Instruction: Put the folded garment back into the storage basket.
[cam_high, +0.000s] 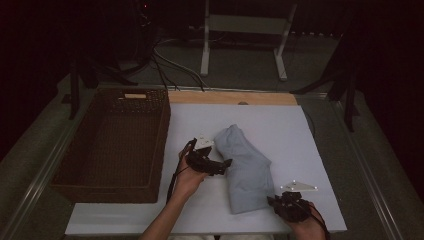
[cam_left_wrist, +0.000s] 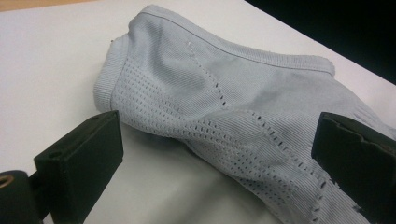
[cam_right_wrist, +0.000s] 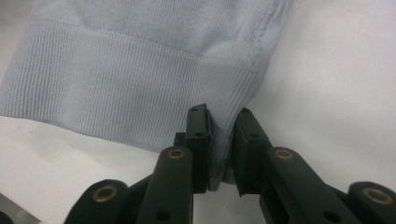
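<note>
Nearby: wicker basket (cam_high: 112, 145) left of my sweater (cam_high: 245, 167).
Sweater axis: runs far-left to near-right.
My right gripper (cam_right_wrist: 220, 140): pinching its ribbed hem.
My left gripper (cam_left_wrist: 215, 154): jaws wide, straddling it.

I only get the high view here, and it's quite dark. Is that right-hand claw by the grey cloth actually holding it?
Observer: Yes. The right gripper is pinching the ribbed hem corner of the grey garment.
Operator: And the left one?
Observer: The left gripper is wide open, its jaws on either side of a fold, not pressing it.
Operator: Is the cloth plain?
Observer: No, that fold of the garment has rows of small perforations.
</note>
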